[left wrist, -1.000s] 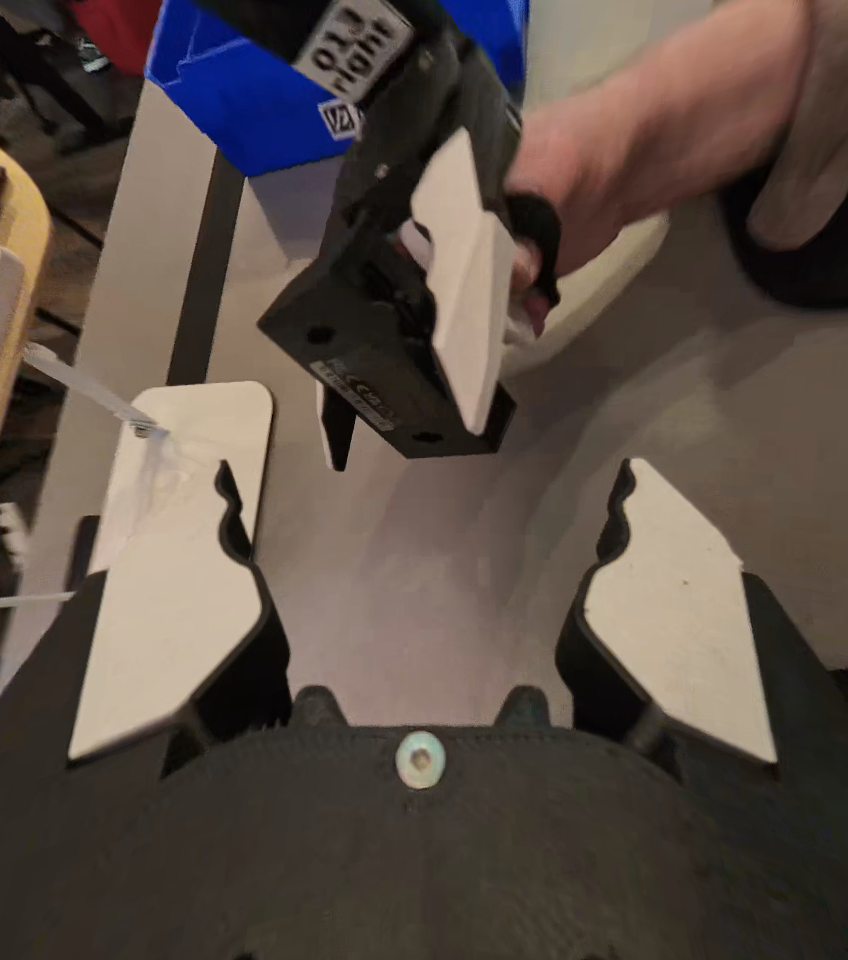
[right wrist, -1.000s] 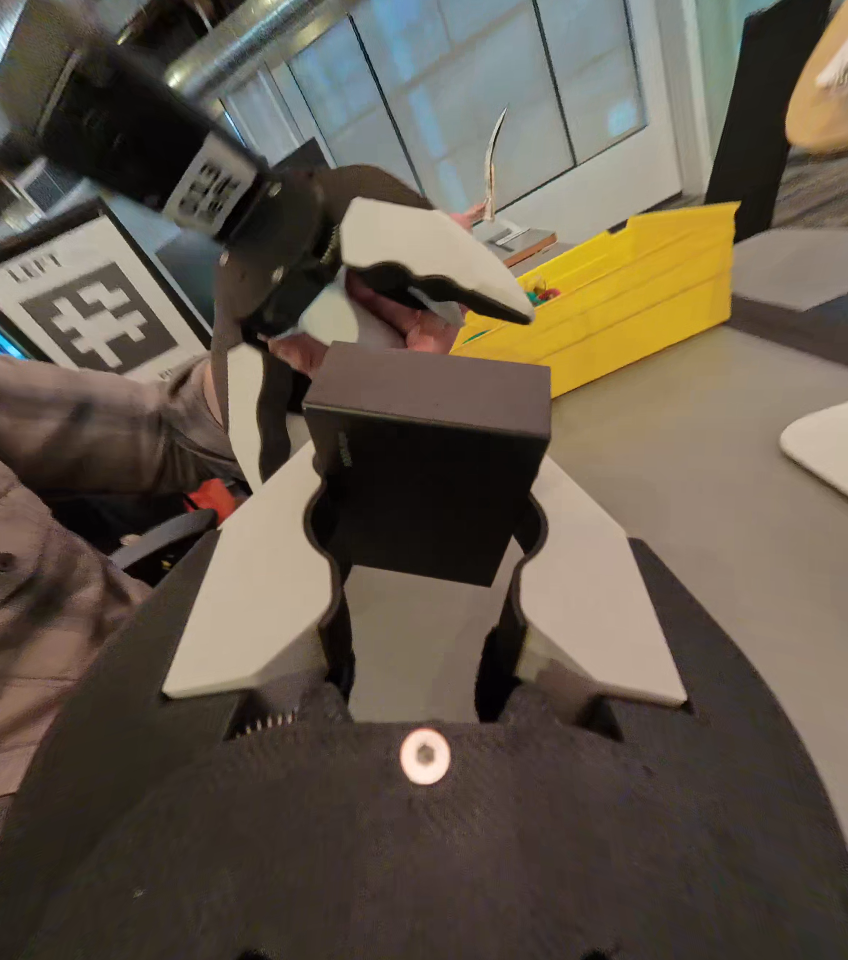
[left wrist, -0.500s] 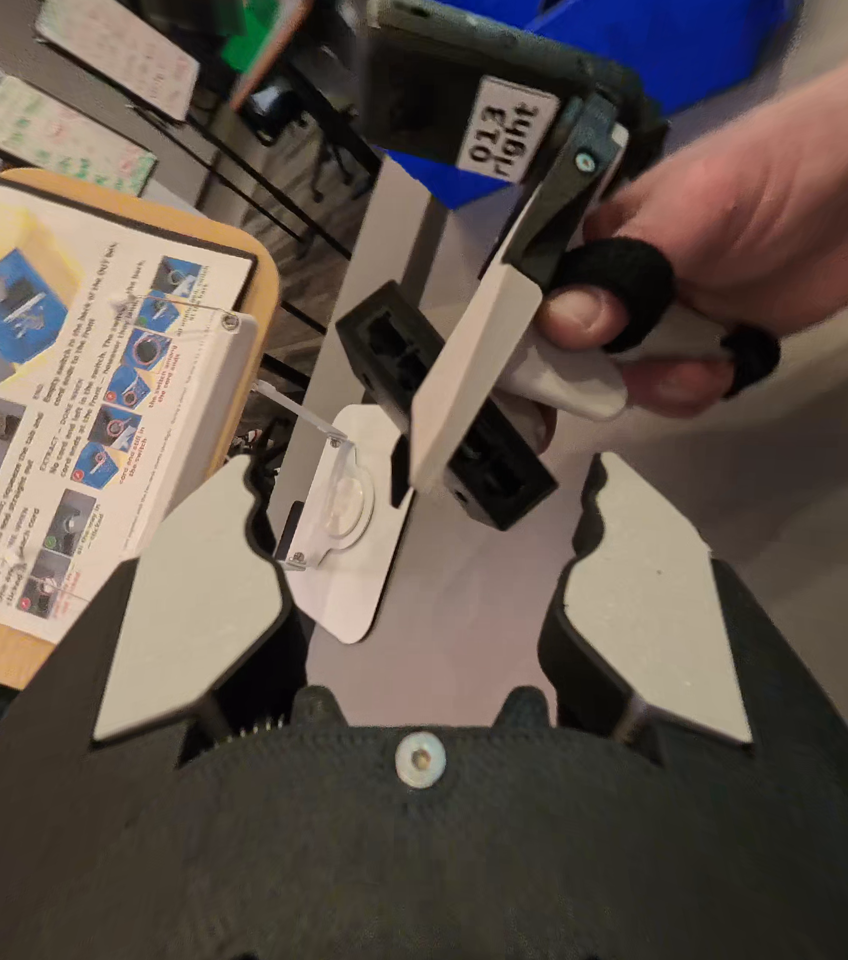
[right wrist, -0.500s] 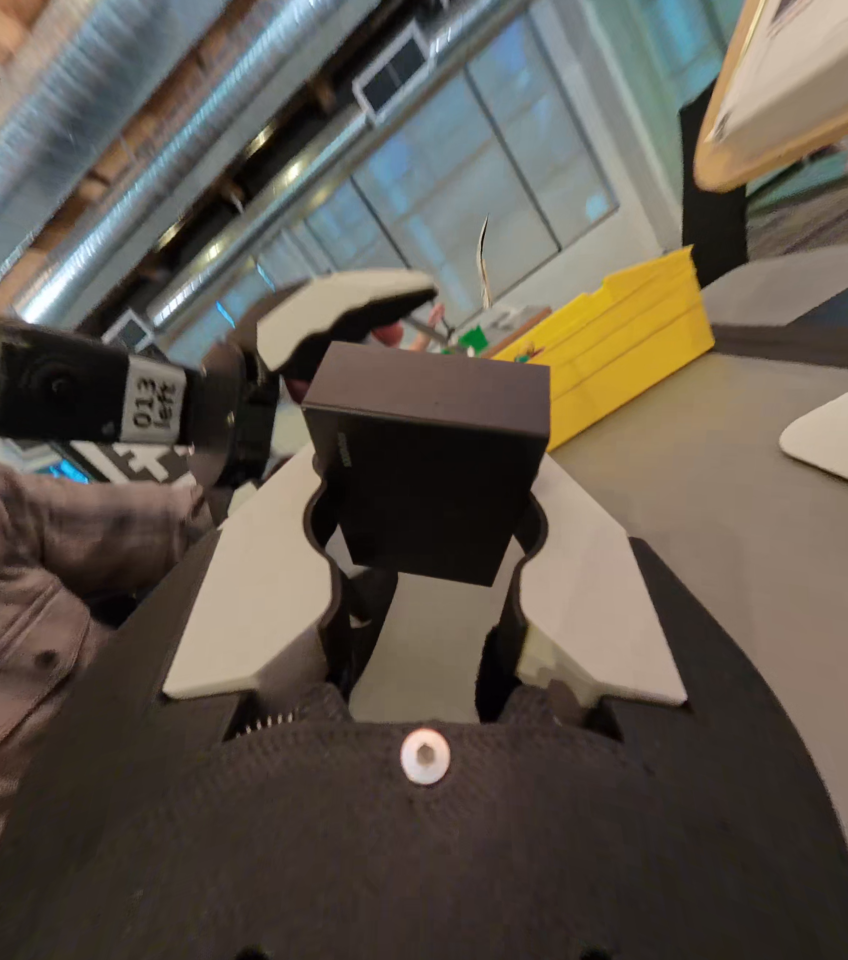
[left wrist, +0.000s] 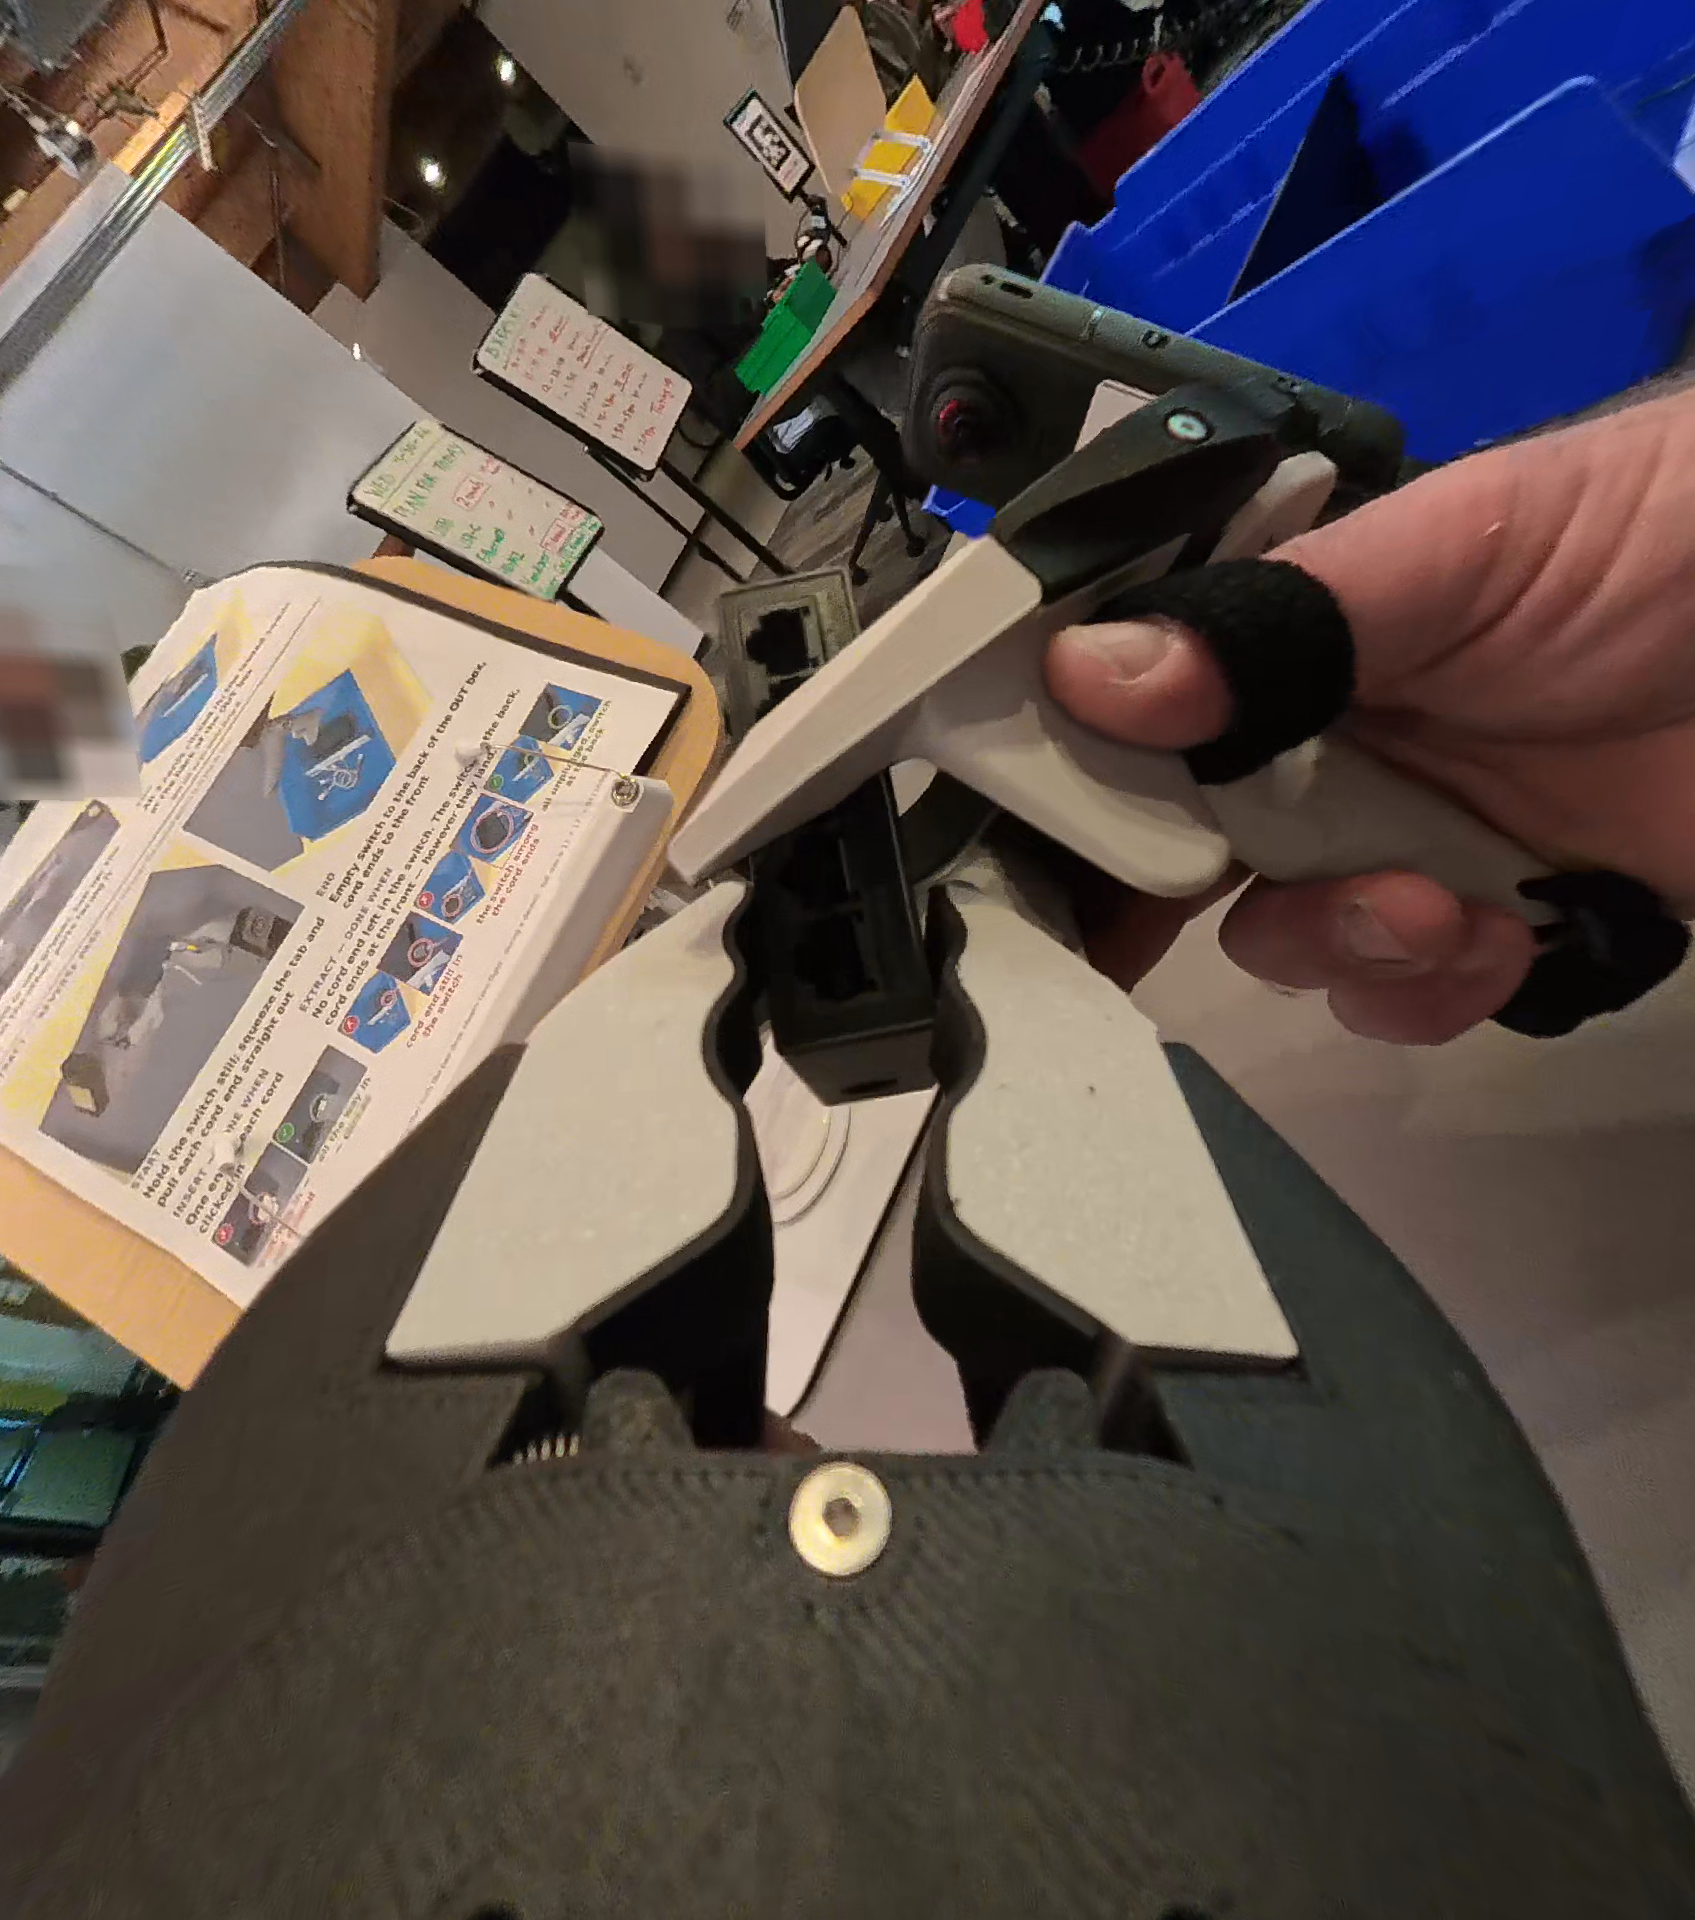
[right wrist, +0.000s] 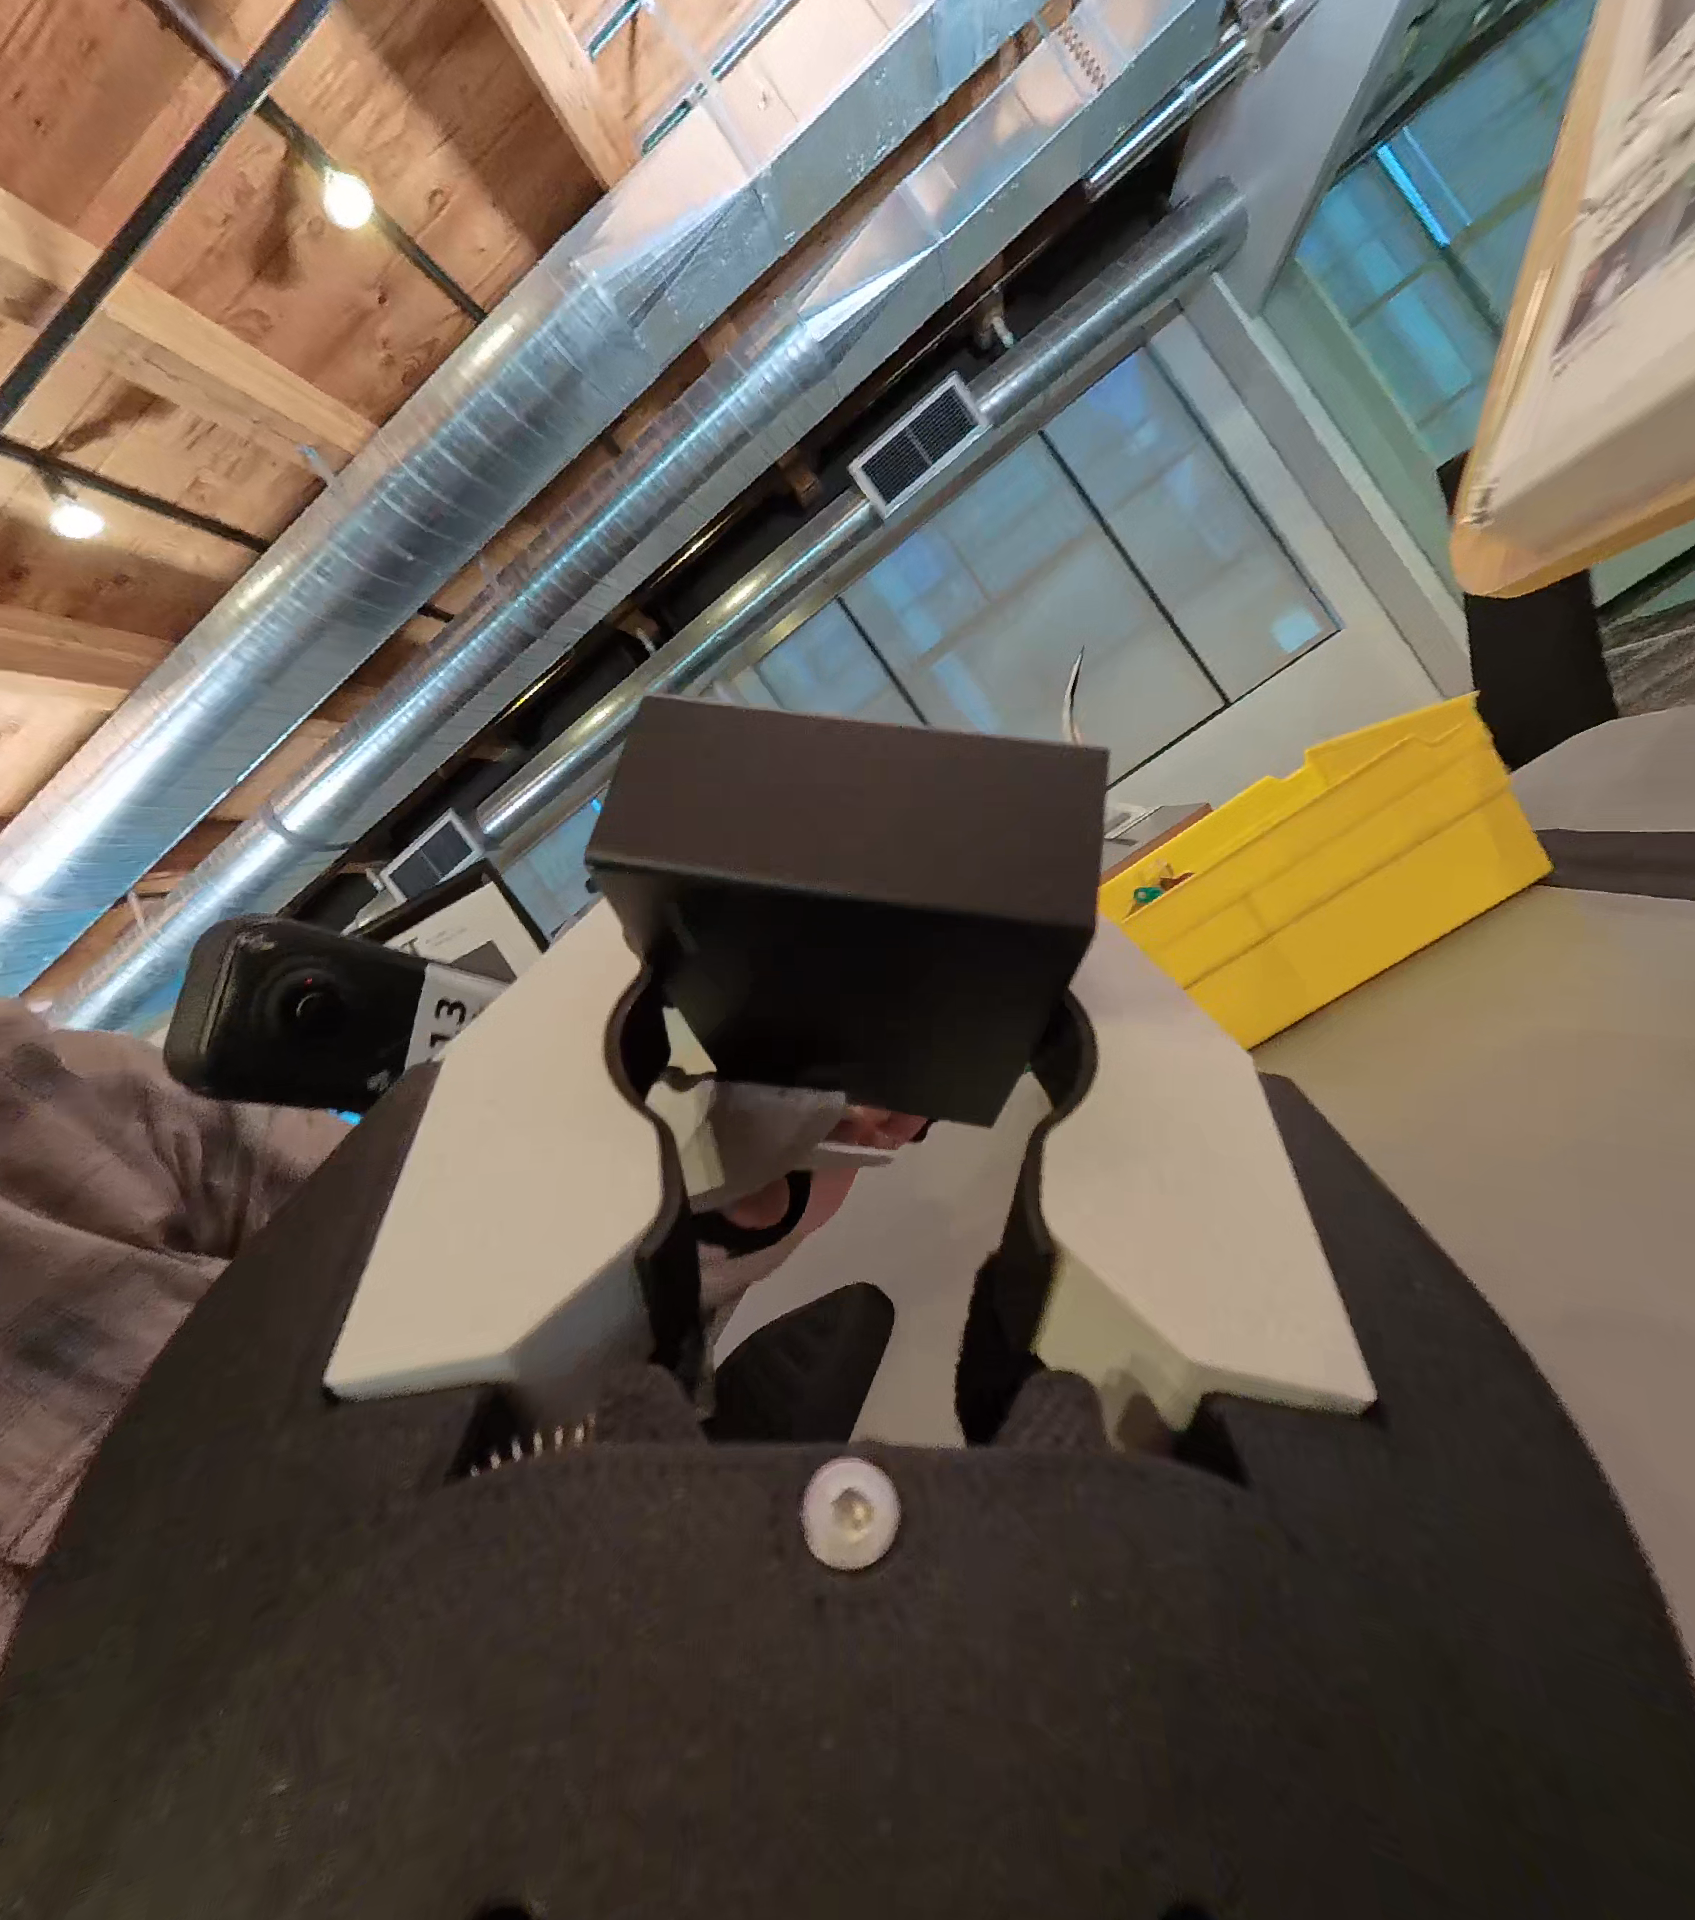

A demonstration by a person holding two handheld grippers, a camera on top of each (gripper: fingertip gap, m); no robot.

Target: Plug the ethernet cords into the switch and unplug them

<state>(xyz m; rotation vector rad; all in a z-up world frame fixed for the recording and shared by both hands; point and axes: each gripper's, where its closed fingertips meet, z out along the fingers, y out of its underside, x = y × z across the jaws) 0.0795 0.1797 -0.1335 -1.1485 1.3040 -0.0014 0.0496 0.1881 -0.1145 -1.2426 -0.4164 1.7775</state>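
Switch (left wrist: 848,966) held off the worktop (left wrist: 1445,1195), pinched by both right gripper (right wrist: 848,1023) and left gripper (left wrist: 838,971) jaws. Ports look empty; no cords seen. Plugging apparently not begun.

Workshop: exposed ducts (right wrist: 469,540), storage bins (left wrist: 1425,239)

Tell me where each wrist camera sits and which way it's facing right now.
Left wrist view: on the left gripper, looking along its fingers past an instruction sheet into the room; shows a bare hand.
Right wrist view: on the right gripper, tilted up toward ceiling ducts; shows a plaid sleeve.
Shared: the black switch, gripped by both.
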